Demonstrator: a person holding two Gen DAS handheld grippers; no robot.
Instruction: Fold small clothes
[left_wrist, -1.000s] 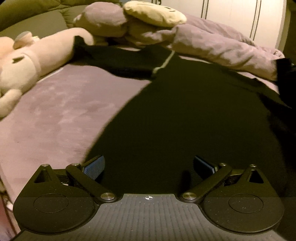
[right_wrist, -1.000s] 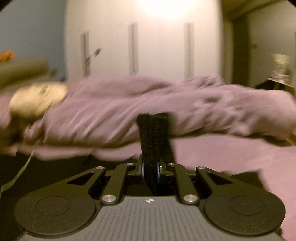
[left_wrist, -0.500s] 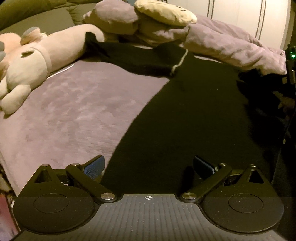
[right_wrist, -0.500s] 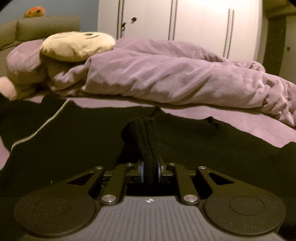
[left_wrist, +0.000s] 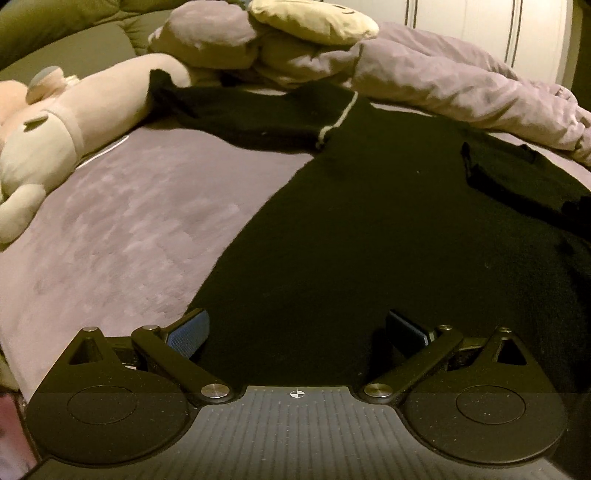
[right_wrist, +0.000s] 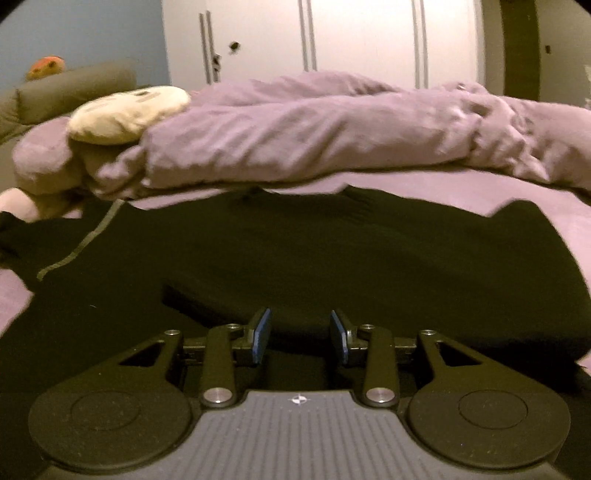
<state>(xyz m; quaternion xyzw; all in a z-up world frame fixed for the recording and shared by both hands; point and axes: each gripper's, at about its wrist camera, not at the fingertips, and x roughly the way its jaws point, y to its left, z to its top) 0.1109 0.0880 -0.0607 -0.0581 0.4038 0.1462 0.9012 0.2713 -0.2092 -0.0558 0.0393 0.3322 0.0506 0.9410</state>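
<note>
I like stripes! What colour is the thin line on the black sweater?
The thin line on the black sweater looks whitish, clearest in the left wrist view.

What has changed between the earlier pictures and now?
The right gripper let go of the black sleeve it had pinched, after carrying it down across the black garment; its jaws are opening with nothing pressed between them. The left gripper stayed open over the garment's lower part.
</note>
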